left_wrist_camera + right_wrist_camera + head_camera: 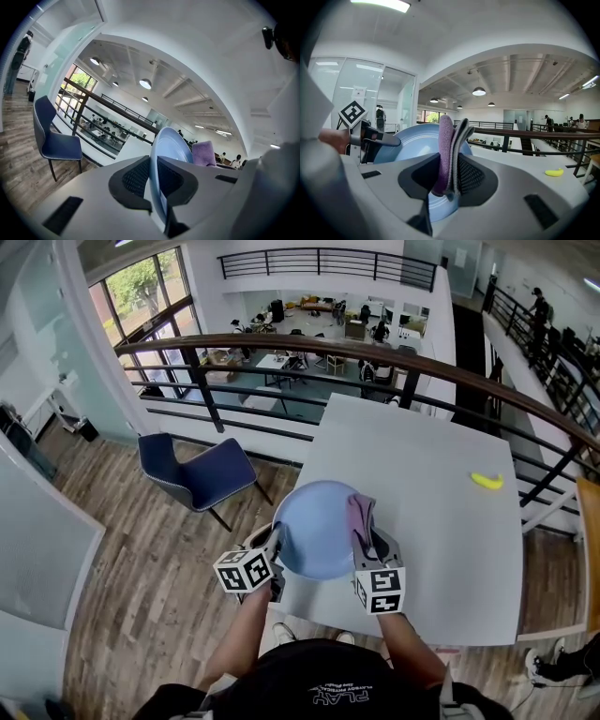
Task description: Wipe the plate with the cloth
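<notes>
Gripping the plate (314, 532) by its left rim, the left gripper (274, 554) holds it raised; the right gripper (368, 545), clamped on the cloth (359, 514), meets its right edge

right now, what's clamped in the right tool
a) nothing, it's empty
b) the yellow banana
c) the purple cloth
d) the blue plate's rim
c: the right gripper view shows the right tool shut on the folded purple cloth, while the blue plate is pinched by its rim in the left tool.
</notes>
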`<state>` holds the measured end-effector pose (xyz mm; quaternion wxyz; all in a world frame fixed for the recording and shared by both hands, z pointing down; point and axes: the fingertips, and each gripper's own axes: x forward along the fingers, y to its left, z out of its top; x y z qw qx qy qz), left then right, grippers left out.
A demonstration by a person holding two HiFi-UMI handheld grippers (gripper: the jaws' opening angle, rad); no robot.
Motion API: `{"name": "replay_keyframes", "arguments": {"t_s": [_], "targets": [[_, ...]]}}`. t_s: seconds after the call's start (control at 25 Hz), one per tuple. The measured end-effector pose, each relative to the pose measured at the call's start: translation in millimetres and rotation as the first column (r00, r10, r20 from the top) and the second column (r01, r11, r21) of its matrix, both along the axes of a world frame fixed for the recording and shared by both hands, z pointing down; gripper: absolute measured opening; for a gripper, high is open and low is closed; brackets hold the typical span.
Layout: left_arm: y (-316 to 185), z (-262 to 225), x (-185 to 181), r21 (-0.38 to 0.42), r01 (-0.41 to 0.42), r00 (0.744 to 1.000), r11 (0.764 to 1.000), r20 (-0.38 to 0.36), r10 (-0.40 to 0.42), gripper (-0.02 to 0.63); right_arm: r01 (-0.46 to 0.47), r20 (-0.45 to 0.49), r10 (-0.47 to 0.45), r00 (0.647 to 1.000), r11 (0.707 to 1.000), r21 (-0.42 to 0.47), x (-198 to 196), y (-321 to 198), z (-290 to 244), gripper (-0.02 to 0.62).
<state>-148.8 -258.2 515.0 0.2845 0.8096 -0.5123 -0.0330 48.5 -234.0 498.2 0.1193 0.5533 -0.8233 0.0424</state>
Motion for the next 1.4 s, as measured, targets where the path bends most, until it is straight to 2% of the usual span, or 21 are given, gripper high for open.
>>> {"name": "replay_keyframes", "arguments": {"t_s": [0.36, 0.6, 1.0, 1.4], "targets": [[-0.3, 37.0, 11.9, -0.075, -0.022, 1.0, 0.997, 0.009, 0.023, 0.035, -0.004, -0.016, 0.003, 1.0, 0.999, -0.051, 4.9, 8.6, 20.7, 0.104], [9.1, 78.4, 23.2, -0.165, -0.046, 0.999, 0.985, -0.004, 0.046, 0.035, -0.006, -0.031, 0.003, 1.0, 0.993, -0.117, 8.0, 19.6, 48.3, 0.103], [24.0, 155.0, 47.9, -0.327, -0.086, 0.996, 0.941, -0.007, 0.088, 0.035, -0.002, -0.043, -0.008, 0.999, 0.974, -0.227, 17.8, 31.2, 98.2, 0.104], [35.4, 203.3, 64.0, -0.43, -0.099, 0.994, 0.898, -0.006, 0.107, 0.037, -0.041, -0.043, 0.029, 0.999, 0.955, -0.294, 45.7, 40.3, 133.0, 0.103]]}}
